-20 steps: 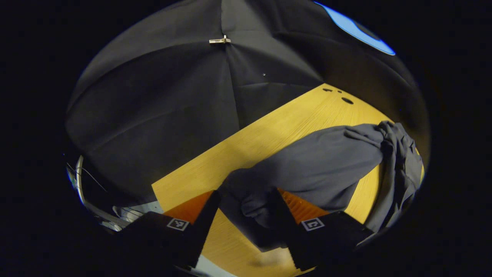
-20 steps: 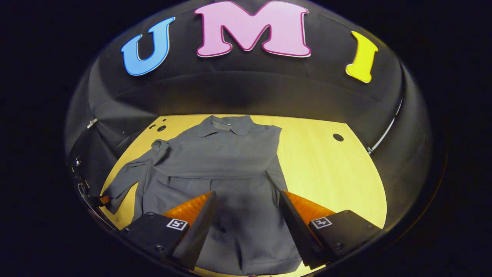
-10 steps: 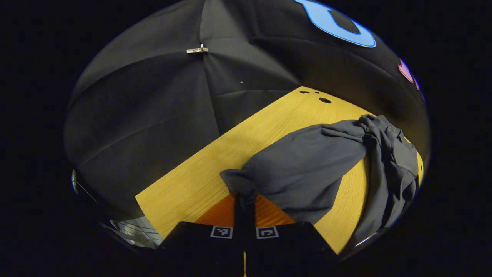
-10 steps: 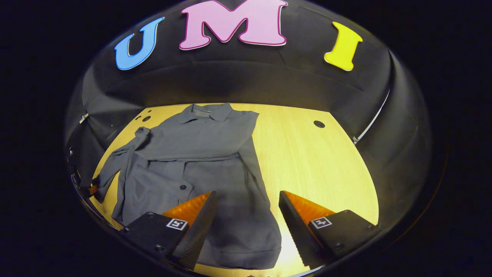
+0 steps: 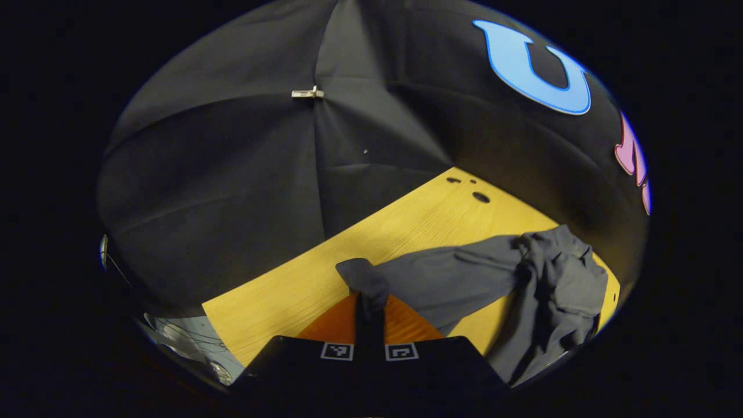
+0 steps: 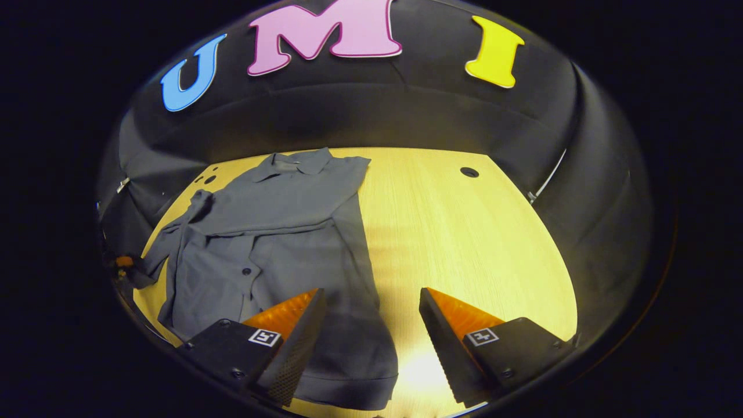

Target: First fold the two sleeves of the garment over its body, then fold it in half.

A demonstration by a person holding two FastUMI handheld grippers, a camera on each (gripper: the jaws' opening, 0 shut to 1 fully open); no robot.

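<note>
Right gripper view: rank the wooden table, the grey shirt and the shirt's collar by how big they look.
1. Wooden table, the largest.
2. Grey shirt, spread over the table's left part.
3. Collar, the smallest, though it lies farthest from the camera, which shrinks it further.

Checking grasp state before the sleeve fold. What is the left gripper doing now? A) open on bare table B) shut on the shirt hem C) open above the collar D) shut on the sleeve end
D: in the left gripper view the left gripper has both fingers closed together on the end of the grey sleeve, which stretches away toward the shirt.
</note>
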